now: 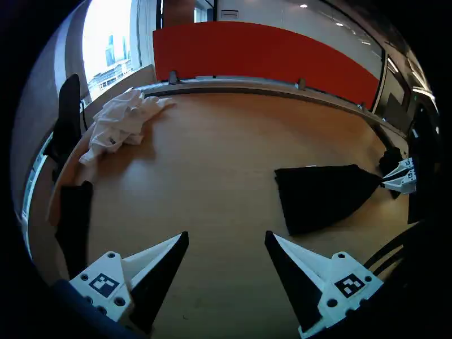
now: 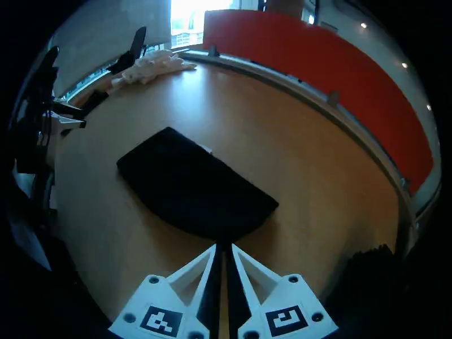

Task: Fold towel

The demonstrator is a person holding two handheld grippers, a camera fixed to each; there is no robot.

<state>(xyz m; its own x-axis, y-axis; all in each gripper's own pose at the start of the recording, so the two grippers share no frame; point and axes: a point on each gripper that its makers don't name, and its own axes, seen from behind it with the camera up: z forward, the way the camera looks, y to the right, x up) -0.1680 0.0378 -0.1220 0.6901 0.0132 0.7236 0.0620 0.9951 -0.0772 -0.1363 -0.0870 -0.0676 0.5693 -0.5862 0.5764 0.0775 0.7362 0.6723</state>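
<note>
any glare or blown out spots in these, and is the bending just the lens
Left gripper view: the window is blown out white, and the fisheye bows the red partition. Right gripper view: the window is overexposed too, daylight sheens the table, and the black towel shows almost no detail.

Open desk (image 1: 226, 147) between towel (image 1: 322, 195) and cloth heap (image 1: 121, 121)

The towel (image 2: 192, 186) is plain black and lies flat on the wooden desk (image 2: 316, 169), well in from the long far edge. One end is spread broad with a straight edge. The other end narrows to a point, where the right tongs (image 2: 224, 247) pinch its corner.
</note>
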